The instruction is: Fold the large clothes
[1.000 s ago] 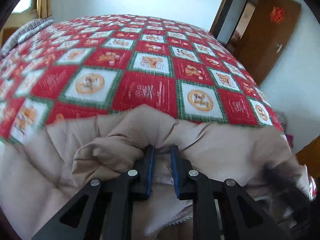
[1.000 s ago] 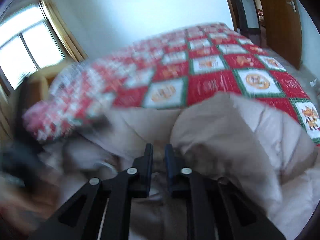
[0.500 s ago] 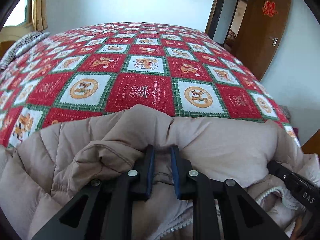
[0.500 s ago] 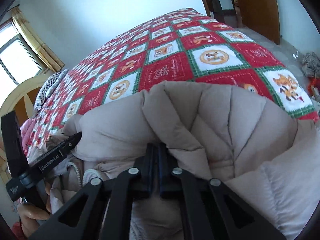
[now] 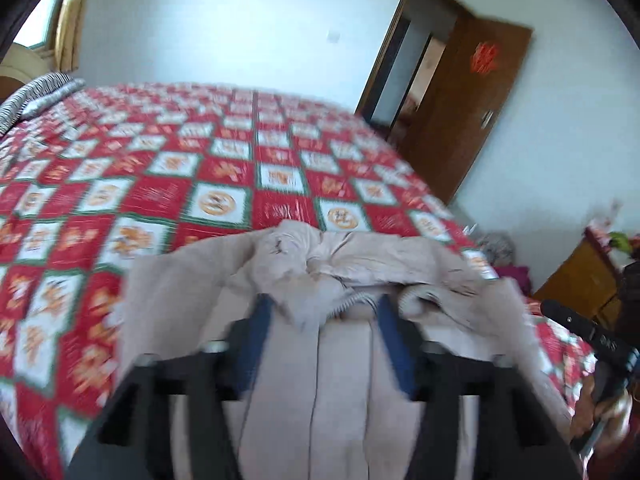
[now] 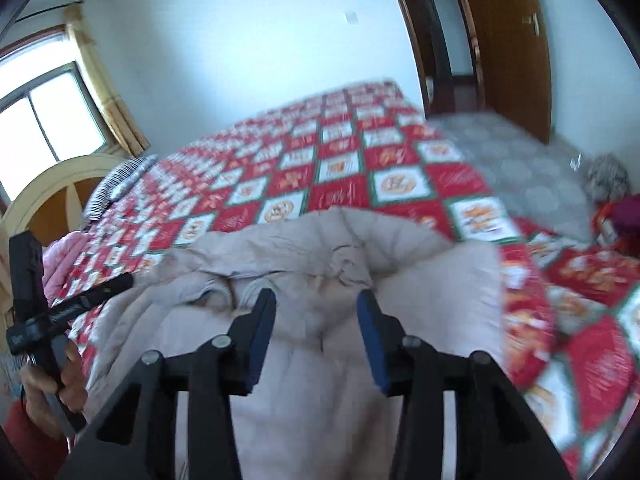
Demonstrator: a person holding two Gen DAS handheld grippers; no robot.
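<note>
A: Where is the beige quilted padded coat (image 5: 344,384) seen?

B: It is spread over the near edge of the bed covered by a red, white and green patchwork quilt (image 5: 168,184), with its bunched collar toward 12 o'clock. In the right wrist view the coat (image 6: 320,344) fills the lower middle.

A: How are the jaws held?

B: The left gripper (image 5: 322,312) is seen with jaws spread and opening; coat fabric lies between them, unpinched. The right gripper (image 6: 316,306) is likewise opening above the coat, nothing being pressed.

A: What else is shown?

B: A brown wooden door (image 5: 468,112) is seen at 2 o'clock, a striped pillow (image 5: 36,96) at 10 o'clock.
</note>
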